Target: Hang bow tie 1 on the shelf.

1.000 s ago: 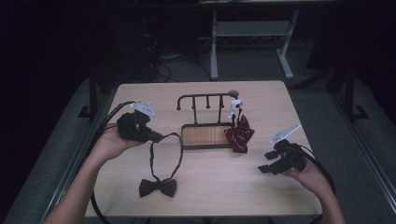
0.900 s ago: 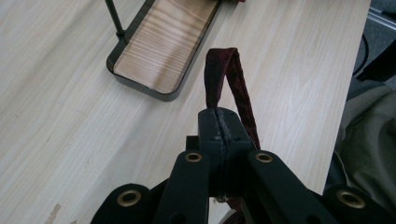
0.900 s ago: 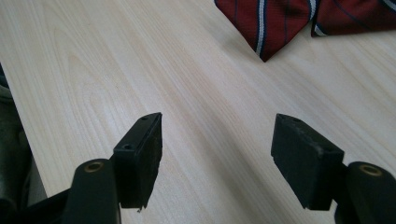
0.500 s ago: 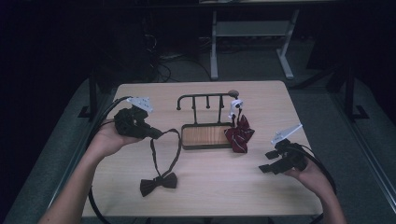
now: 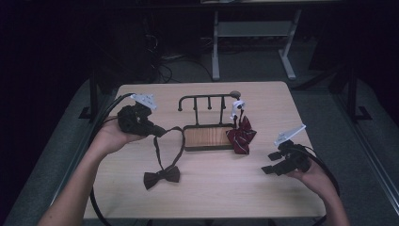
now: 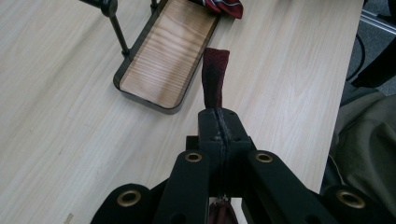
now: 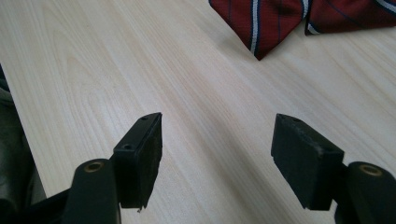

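At the table's left, the left gripper [image 5: 157, 132] has its jaws pressed together on the neck strap of a dark maroon fabric bow tie [image 5: 162, 176], whose knot lies flat on the pale wooden table [image 5: 211, 188] in front of the stand. The tie is probably light, limp and floppy; the thin strap looks like the surest place to pinch it. Next comes the black metal stand with a wooden tray base [image 5: 207, 136], with a red striped bow tie [image 5: 241, 136] beside its right end. The right gripper [image 5: 273, 162], jaws spread wide, holds nothing.
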A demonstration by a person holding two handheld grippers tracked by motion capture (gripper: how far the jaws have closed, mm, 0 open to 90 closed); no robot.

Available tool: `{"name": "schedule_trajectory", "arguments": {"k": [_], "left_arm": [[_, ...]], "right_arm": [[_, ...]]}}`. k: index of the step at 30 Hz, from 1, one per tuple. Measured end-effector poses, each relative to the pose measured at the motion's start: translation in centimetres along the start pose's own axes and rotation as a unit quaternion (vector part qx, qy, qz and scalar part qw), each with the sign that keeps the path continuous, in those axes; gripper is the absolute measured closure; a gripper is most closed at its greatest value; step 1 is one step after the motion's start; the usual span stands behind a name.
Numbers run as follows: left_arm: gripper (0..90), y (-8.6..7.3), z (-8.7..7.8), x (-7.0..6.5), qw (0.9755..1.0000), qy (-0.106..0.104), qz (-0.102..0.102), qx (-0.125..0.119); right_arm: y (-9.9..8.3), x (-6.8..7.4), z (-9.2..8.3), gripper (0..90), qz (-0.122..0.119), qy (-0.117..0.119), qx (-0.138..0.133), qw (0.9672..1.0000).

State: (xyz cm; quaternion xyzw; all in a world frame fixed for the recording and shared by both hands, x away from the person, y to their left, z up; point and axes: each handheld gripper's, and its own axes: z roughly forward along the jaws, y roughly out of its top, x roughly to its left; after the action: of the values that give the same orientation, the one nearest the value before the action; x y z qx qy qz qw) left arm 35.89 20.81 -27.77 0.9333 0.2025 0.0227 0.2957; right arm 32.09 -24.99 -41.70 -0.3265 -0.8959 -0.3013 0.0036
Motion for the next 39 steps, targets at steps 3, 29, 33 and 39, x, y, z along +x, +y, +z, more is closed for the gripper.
{"name": "schedule_trajectory", "arguments": {"k": [3, 29, 33, 39], "left_arm": [[89.8, 0.3, 0.0, 0.2, 1.0000, -0.001, 0.001, 0.002], [89.8, 2.6, -1.1, 1.7, 0.9999, 0.011, -0.005, 0.009], [89.8, 2.9, -1.3, 1.7, 0.9999, 0.013, -0.003, 0.011], [89.8, 3.3, -1.5, 1.9, 0.9998, 0.013, -0.002, 0.014]], "right_arm": [[0.0, -0.1, 0.1, 33.3, -0.002, 0.001, -0.001, 1.0000], [0.2, -0.4, 0.4, 31.6, -0.003, -0.002, 0.001, 1.0000], [0.1, -0.3, 0.4, 31.6, -0.002, -0.002, 0.003, 1.0000], [0.1, -0.2, 0.3, 31.6, -0.001, -0.002, 0.002, 1.0000]]}}
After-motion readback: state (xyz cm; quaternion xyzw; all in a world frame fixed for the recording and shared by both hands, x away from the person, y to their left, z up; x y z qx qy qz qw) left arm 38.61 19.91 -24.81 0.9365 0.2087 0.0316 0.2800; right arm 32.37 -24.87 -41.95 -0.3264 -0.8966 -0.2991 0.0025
